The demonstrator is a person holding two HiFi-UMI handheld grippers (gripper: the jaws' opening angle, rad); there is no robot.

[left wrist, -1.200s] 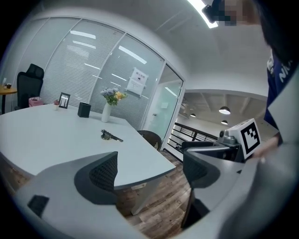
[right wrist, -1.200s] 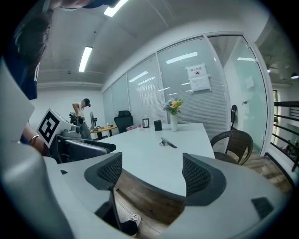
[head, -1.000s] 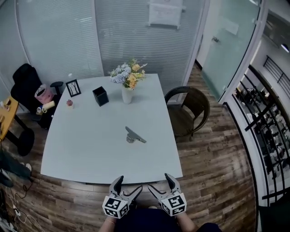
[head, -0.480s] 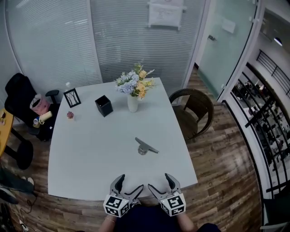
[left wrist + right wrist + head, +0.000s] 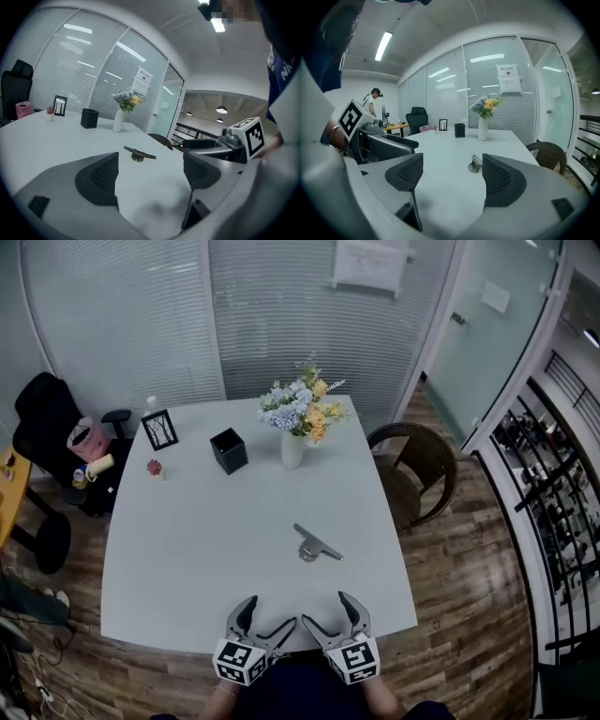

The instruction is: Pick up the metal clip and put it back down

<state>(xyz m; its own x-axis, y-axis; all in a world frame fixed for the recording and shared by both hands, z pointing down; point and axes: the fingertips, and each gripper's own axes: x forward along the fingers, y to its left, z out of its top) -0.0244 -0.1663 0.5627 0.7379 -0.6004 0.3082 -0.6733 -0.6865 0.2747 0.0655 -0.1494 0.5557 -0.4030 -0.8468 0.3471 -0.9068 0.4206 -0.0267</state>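
1. Check the start condition. The left gripper (image 5: 265,617) and the right gripper (image 5: 332,615) both hang over the near edge of the table (image 5: 178,549). Each has its jaws wide apart with nothing between the pads.
2. Locate the metal clip (image 5: 317,545). It lies flat on the table, right of centre, well apart from both grippers and nearer to the right one.
3. Expect a low profile. The clip appears to be a thin lever on a small round body. If you come in too high, the pads will likely close over it and catch nothing.
4. Avoid a shallow, sweeping approach. The tabletop looks smooth, so a jaw that meets the clip first on one side may push it toward the right edge.
5. Grip near the round body. A hold on the lever's tip alone could let the clip swing or twist out of the pads.
6. Keep the idle gripper back. The two sit just beside each other, and their inner fingers could knock together during the reach.
7. Do not overshoot. The vase of flowers (image 5: 292,448) stands farther along the same line and looks easy to tip.
8. Lower fully before release. Dropped from height, the clip may bounce or skid.
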